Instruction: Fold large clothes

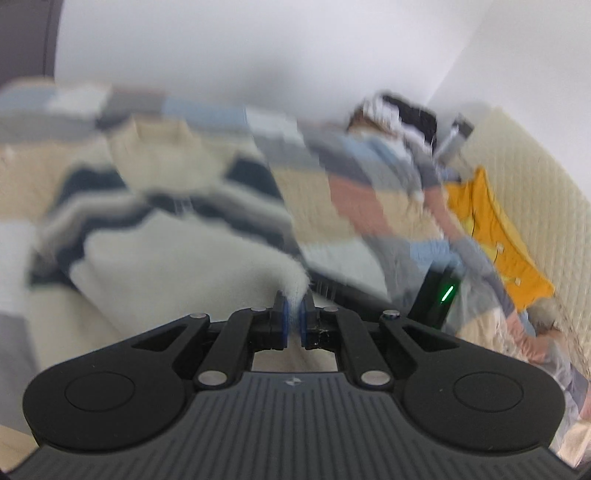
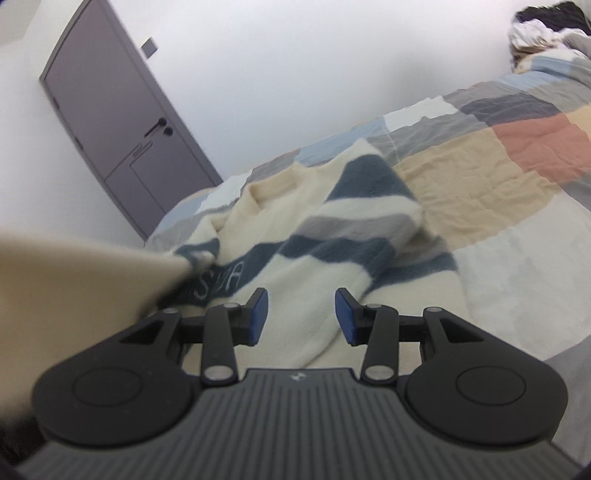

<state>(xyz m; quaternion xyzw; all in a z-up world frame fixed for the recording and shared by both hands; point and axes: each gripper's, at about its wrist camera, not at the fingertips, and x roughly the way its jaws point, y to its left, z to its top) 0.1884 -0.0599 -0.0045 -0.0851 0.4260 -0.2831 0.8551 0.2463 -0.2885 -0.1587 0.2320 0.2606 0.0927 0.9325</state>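
Observation:
A cream sweater (image 2: 295, 229) with navy and grey stripes lies spread on the bed, rumpled, its neckline toward the door. In the blurred left wrist view my left gripper (image 1: 293, 314) is shut on a corner of the sweater (image 1: 166, 266), and a tuft of cream fabric sticks out above the blue pads. My right gripper (image 2: 301, 315) hovers open over the sweater's near edge, with nothing between its blue pads (image 2: 258, 314). A blurred beige band of cloth (image 2: 81, 280) reaches in from the left; I cannot tell what it belongs to.
A patchwork quilt (image 2: 517, 155) covers the bed. A grey door (image 2: 118, 122) stands in the white wall behind. A yellow garment (image 1: 491, 229) lies on cream quilted padding at the right. Clothes are piled (image 2: 546, 26) at the far end. A black device with a green light (image 1: 441, 295) sits nearby.

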